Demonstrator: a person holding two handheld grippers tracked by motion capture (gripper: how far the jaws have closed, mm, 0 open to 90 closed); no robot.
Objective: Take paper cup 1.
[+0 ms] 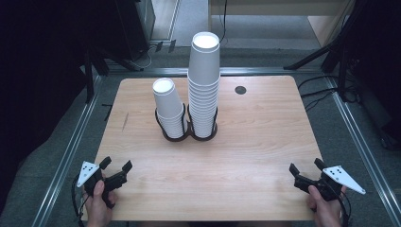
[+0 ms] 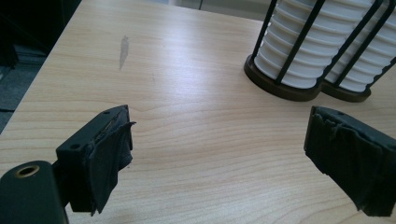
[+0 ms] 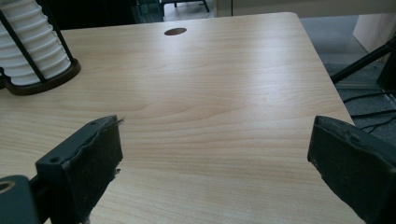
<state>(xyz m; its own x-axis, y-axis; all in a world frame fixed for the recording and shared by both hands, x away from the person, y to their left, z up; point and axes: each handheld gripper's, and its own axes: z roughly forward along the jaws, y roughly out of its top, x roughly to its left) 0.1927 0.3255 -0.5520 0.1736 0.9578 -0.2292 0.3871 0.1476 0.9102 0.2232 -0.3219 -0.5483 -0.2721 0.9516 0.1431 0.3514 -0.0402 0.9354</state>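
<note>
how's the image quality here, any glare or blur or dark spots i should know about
High view: the top of the tall cup stack is blown out white, and the surroundings left of the table sink into black. Left gripper view: the near jaws are soft, and the wood grain and the cup holder are sharper. Right gripper view: a pale sheen of glare lies across the tabletop near the round hole.

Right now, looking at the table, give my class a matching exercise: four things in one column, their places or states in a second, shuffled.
1. tall cup stack
2. short cup stack
3. left hand-held gripper
4. round hole

A. near left corner, jaws open
B. right ring of the black holder
C. far side of the tabletop
D. left ring of the holder

Pairs: 1-B, 2-D, 3-A, 4-C
</note>
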